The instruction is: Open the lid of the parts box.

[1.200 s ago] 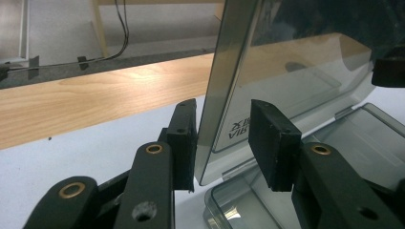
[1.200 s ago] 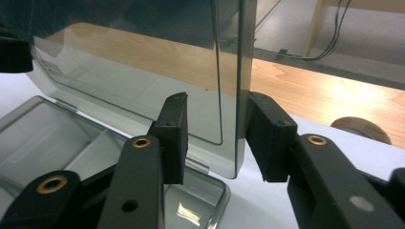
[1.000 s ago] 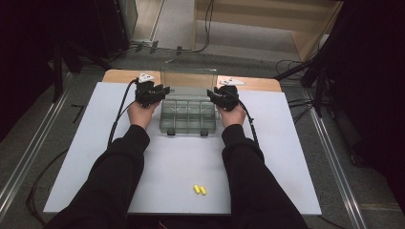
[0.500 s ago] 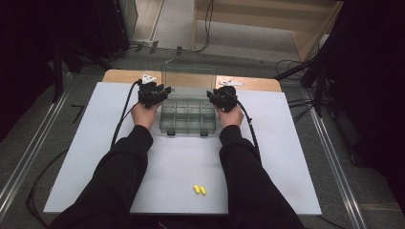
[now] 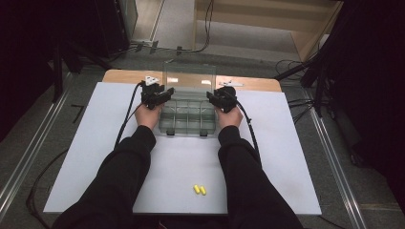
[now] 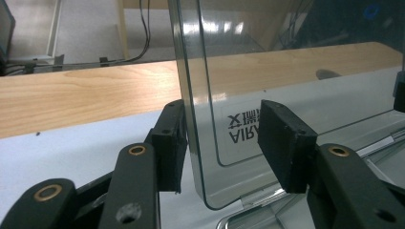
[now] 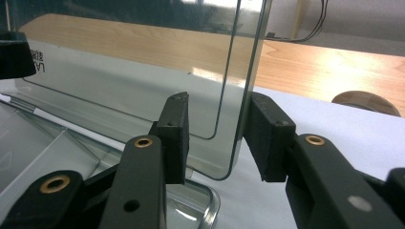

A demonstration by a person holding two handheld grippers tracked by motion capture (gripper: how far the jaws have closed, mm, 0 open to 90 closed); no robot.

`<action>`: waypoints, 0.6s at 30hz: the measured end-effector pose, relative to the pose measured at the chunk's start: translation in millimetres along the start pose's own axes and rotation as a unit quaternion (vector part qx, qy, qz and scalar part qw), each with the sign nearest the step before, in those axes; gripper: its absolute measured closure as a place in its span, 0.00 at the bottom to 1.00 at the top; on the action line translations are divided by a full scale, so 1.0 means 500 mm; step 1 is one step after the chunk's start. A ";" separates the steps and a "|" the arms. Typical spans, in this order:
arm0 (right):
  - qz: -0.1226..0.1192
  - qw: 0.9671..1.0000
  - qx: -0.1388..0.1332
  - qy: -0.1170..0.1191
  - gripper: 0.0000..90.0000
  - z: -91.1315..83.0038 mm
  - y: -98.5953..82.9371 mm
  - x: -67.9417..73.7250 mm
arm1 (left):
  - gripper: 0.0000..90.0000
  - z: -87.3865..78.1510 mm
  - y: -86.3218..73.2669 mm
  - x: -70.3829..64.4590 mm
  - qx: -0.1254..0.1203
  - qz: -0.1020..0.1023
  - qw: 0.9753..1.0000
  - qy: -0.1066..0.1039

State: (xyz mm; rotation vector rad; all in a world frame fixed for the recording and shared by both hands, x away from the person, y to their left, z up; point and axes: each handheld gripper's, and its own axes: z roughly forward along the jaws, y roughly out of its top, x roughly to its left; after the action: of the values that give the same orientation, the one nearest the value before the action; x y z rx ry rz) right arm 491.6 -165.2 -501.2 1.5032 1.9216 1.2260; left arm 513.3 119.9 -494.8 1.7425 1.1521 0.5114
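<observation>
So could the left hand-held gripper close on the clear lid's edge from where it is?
Probably yes. The left hand-held gripper already straddles the upright clear lid: one pad sits just outside its edge, the other inside, with a gap and nothing between.

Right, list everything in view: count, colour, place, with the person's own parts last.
compartment box: one, clear plastic, on the white mat between the two hands
lid: one, clear, raised upright at the box's far edge, its side edges between the jaws of each gripper
yellow pieces: two, yellow, side by side on the mat near the person
mat: one, white, covering most of the table
table: one, light wood, showing along the far edge
cables: several, black, on the floor beyond the table
left gripper: one, black, at the lid's left edge
right gripper: one, black, at the lid's right edge
sleeves: two, black, entering from the bottom
</observation>
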 end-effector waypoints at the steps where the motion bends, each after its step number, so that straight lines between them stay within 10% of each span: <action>1: 0.003 1.000 0.001 0.002 0.65 0.001 0.000 -0.001 | 0.59 0.001 -0.001 0.002 0.001 -0.002 1.000 -0.002; 18: 0.013 1.000 0.020 0.008 0.55 0.016 -0.007 -0.002 | 0.48 0.016 -0.014 0.004 0.015 -0.020 1.000 -0.011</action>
State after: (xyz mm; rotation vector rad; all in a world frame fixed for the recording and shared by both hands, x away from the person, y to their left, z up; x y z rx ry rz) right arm 495.9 -162.9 -508.3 1.5477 1.9527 1.2220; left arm 517.0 118.2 -505.0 1.7435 1.1809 0.4522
